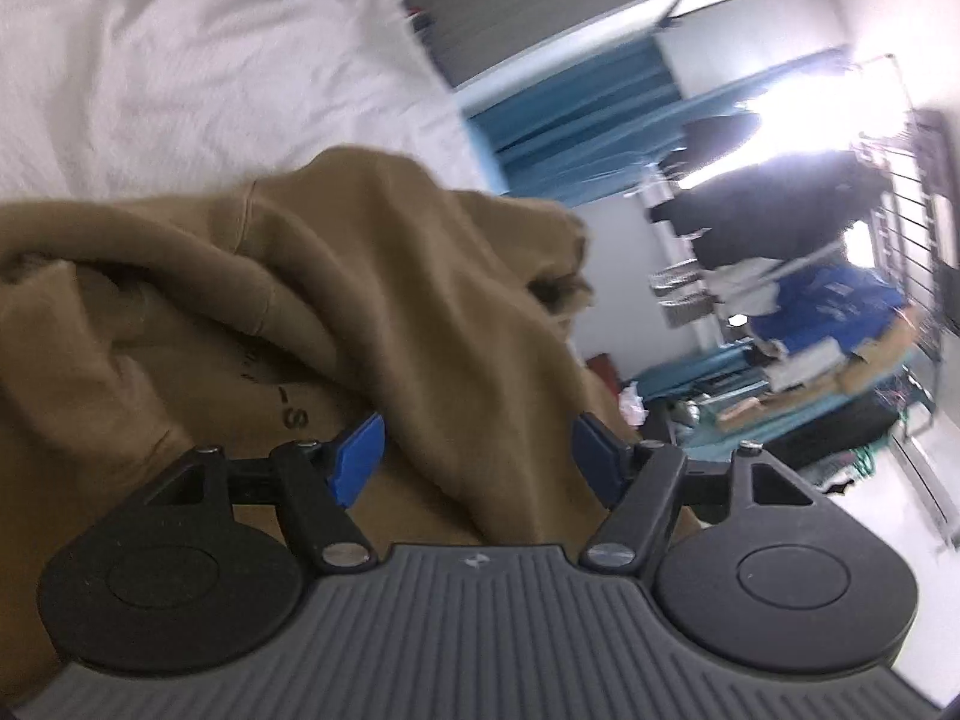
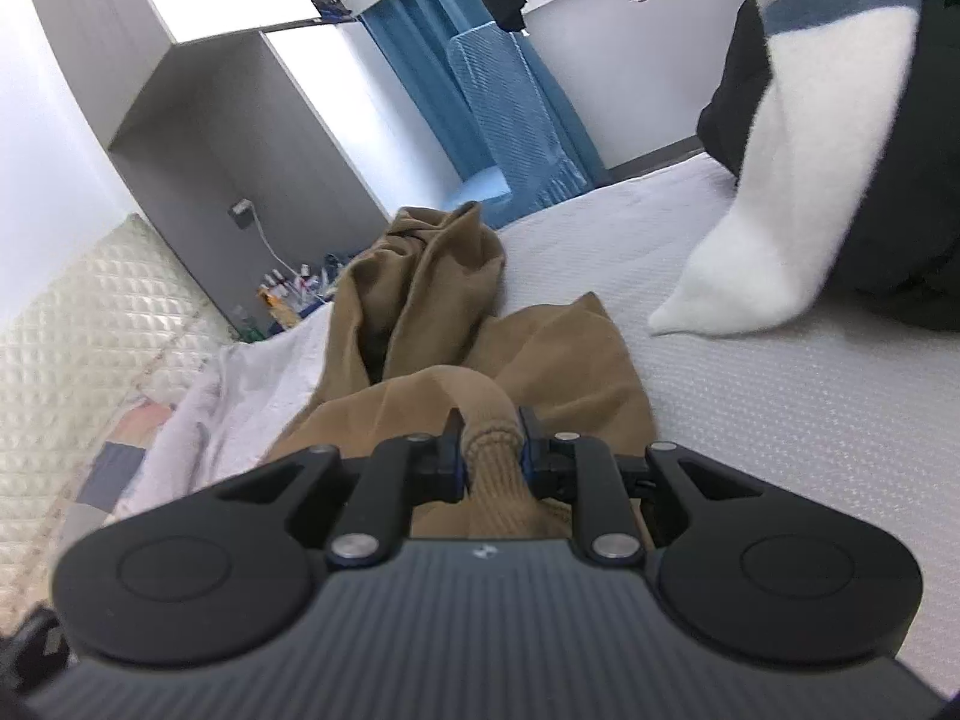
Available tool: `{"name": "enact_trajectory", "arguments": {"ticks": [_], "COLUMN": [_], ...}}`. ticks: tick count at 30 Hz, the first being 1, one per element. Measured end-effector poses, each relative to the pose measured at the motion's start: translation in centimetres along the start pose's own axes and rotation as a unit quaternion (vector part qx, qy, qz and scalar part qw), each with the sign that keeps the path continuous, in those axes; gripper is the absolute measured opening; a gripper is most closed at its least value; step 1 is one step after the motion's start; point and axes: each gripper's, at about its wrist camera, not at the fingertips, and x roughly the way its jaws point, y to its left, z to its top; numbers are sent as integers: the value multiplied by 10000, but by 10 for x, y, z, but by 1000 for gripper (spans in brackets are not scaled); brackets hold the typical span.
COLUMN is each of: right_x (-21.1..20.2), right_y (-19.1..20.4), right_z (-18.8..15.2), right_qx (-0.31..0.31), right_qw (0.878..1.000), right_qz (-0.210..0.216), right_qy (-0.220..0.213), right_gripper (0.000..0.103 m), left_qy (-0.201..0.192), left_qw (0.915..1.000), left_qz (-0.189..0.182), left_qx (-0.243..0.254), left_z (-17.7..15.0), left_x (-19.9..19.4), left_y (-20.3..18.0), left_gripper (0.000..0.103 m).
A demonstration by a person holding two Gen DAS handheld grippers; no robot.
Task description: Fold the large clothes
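Basically, stage: early; nothing on the bed reads as a finished fold yet.
Garment: tan-brown heavy cotton sweatshirt (image 2: 480,348) with ribbed cuffs, lying bunched and rumpled on the white textured bed cover (image 2: 780,420).
Garment shape: one tube of fabric, likely a sleeve, stands up crumpled at the far end; the rest is piled in loose ridges, not spread flat.
Right gripper (image 2: 489,450): jaws narrow, clamped on a ribbed cuff or hem band of the sweatshirt, fabric bulging out between the pads.
Left gripper (image 1: 474,456): jaws wide apart, blue pads (image 1: 358,459) either side of a hanging drape of the same sweatshirt (image 1: 336,300); not pinching it as far as the view shows.
Left view quality: tilted and motion-blurred, so contact between pad and cloth is hard to call.
Print: dark lettering on the sweatshirt, too blurred to read.
Done: one edge secured by the right gripper, judged from the grip only.
Left: second grasp, spreading flat, sleeves in, body folded over; judged as almost the whole job.
Other laundry: white fleecy cloth with a grey-blue stripe (image 2: 798,138) draped over a black garment (image 2: 900,210), lying well apart from the sweatshirt.
Risk: thick fabric may bunch or slip if lifted by the cuff alone.
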Motion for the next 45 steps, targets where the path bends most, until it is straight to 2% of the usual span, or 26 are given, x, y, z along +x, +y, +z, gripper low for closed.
{"name": "enact_trajectory", "arguments": {"ticks": [2,6,9,10,15,18,21,24,27,31,35,37,41,43,44,45], "right_x": [0,2,9,11,24,29,36,49,67,100,121,123,123,121,119,119], "right_y": [-1,-6,-11,-13,-14,-8,1,10,26,47,59,61,54,50,49,50], "right_z": [0,0,0,0,-2,-4,-9,-20,-38,-67,-80,-81,-77,-74,-76,-75], "right_qx": [55,229,483,562,750,741,638,567,365,-227,-868,-1023,-836,-651,-617,-611], "right_qw": [9999,9993,9973,9965,9902,9854,9823,9808,9796,9798,9793,9784,9789,9794,9793,9789], "right_qz": [105,287,500,565,1039,1323,1379,1266,1131,643,243,216,302,388,412,418], "right_qy": [32,87,230,266,561,779,1093,1370,1621,1879,1810,1783,1842,1871,1884,1906], "right_gripper": [19,19,19,19,19,19,19,19,19,19,20,20,21,22,23,24], "left_qy": [77,-35,-110,-126,-179,-666,-1025,-1152,-1163,-1109,-919,-816,-675,-529,-441,-350], "left_qw": [9994,9984,9984,9980,9942,9924,9895,9875,9831,9751,9632,9626,9631,9637,9643,9656], "left_qz": [264,219,335,438,1050,990,963,1058,1401,1886,2390,2456,2389,2348,2325,2288], "left_qx": [-232,-528,-446,-432,-147,294,332,180,212,377,814,805,1043,1151,1188,1184], "left_z": [7,22,33,38,63,82,108,132,144,151,156,158,156,155,155,155], "left_x": [19,43,56,61,68,49,28,19,25,44,72,79,75,67,61,52], "left_y": [7,12,7,6,0,-18,-26,-17,-2,20,25,35,34,27,23,19], "left_gripper": [74,72,71,67,22,19,18,18,18,18,19,20,23,30,39,56]}}
